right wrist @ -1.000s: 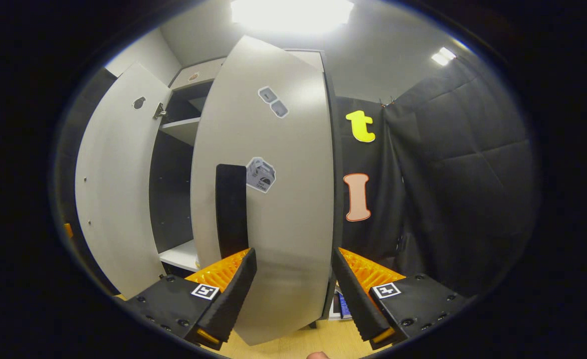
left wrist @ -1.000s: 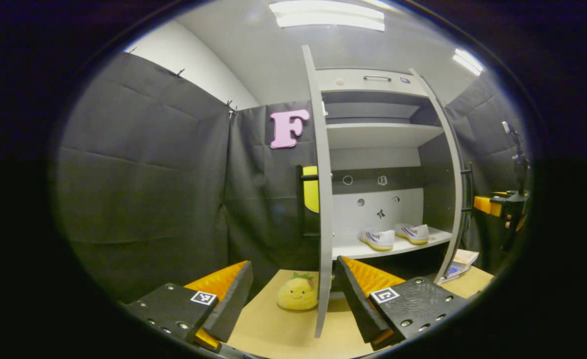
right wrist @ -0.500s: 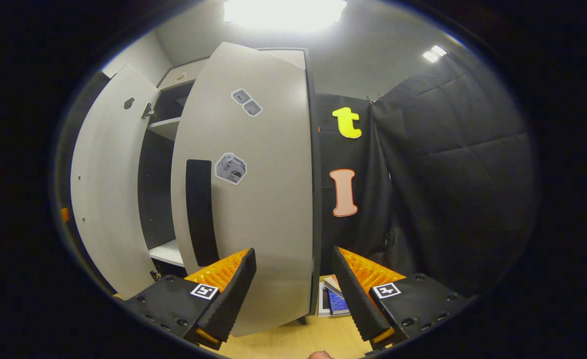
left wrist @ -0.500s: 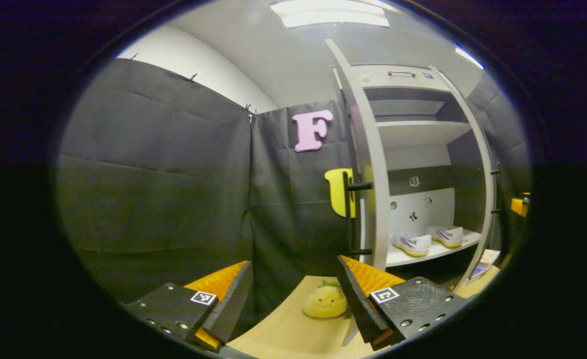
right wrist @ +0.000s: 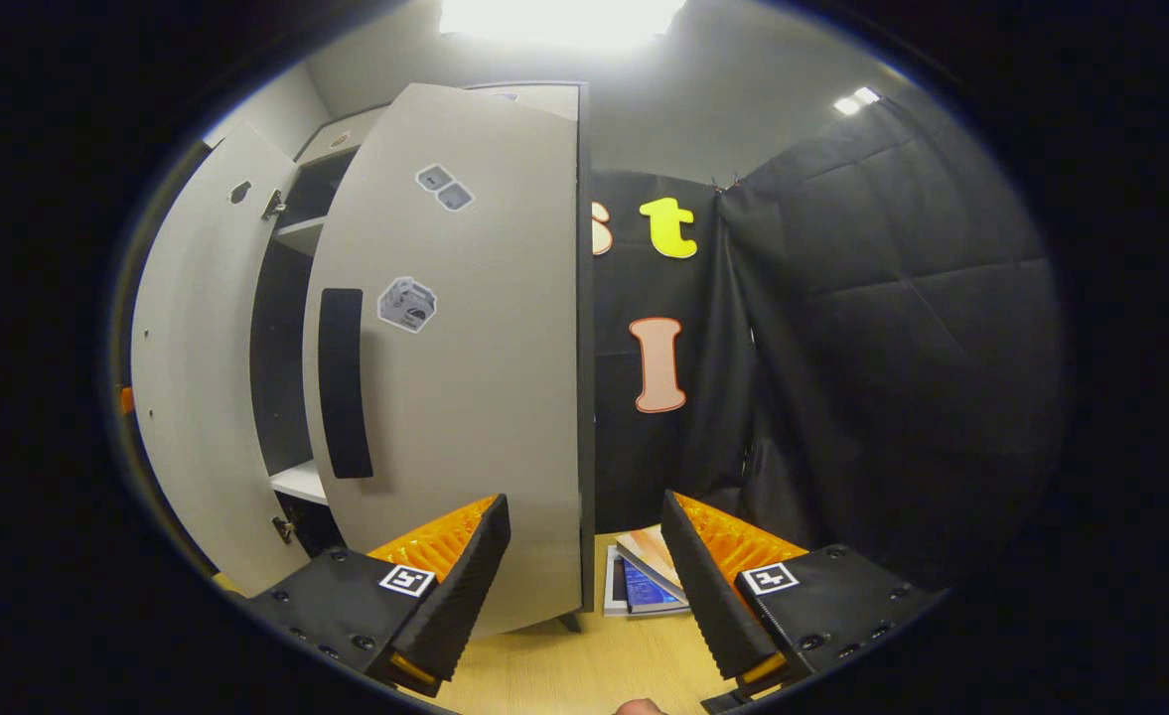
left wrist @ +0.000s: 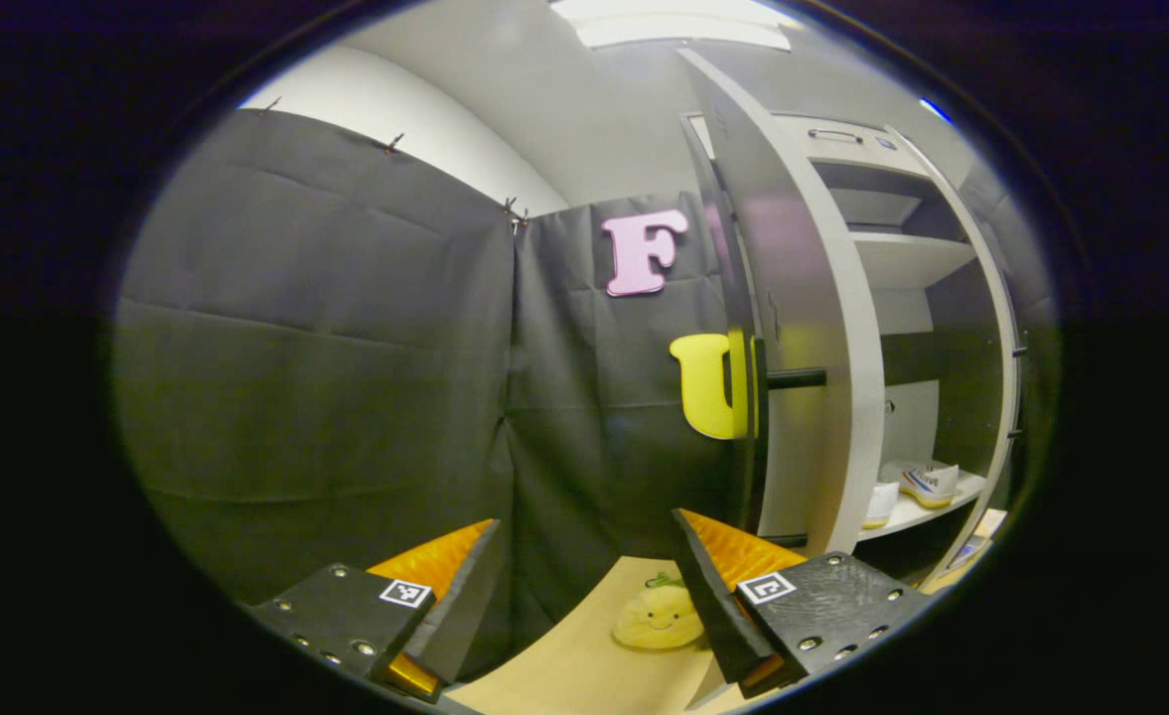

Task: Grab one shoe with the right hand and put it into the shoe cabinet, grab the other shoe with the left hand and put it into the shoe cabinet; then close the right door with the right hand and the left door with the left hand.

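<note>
In the left gripper view the shoe cabinet stands at the right with its left door swung part-way out. The door's black handle juts toward me. One white shoe lies on the lower shelf, and a second shoe peeks from behind the door. My left gripper is open and holds nothing, left of that door. In the right gripper view the right door with its black handle stands close ahead. My right gripper is open just before it.
A yellow plush toy sits on the wooden floor beside my left gripper's right finger. Books lie at the foot of the cabinet, right of the right door. The left door's inner face shows beyond a narrow gap.
The right door has swung further toward the cabinet, narrowing the gap. The left gripper view has shifted so the left door now covers part of the shelf and one shoe.
</note>
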Motion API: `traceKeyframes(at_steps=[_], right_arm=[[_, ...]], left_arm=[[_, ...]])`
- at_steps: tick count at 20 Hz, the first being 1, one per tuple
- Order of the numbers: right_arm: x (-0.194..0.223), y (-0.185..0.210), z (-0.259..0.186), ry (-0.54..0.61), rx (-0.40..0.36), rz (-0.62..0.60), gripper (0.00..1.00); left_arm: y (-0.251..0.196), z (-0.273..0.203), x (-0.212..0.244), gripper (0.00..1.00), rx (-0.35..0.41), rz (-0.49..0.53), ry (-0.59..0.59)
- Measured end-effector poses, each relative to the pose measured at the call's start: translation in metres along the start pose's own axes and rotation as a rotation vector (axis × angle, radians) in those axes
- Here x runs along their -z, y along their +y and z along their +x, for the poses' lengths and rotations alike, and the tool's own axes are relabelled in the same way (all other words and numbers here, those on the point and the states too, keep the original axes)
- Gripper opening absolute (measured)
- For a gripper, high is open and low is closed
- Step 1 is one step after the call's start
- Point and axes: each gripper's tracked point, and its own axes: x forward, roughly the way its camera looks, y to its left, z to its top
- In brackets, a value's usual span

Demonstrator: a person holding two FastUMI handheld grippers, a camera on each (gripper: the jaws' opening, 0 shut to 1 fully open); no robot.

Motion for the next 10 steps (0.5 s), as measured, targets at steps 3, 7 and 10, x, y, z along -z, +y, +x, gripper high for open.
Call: traceKeyframes(at_steps=[3,7,10], right_arm=[[0.006,-0.006,0.002,0.014,0.004,0.003,0.96],[0.014,-0.011,0.003,0.030,0.006,-0.004,0.96],[0.021,-0.011,0.003,0.042,0.001,-0.005,0.96]], left_arm=[[-0.008,0.005,0.001,0.96,0.006,-0.006,0.002],[-0.011,0.006,-0.001,0.94,0.006,0.011,-0.006],[-0.015,0.000,-0.004,0.94,0.030,0.025,-0.013]])
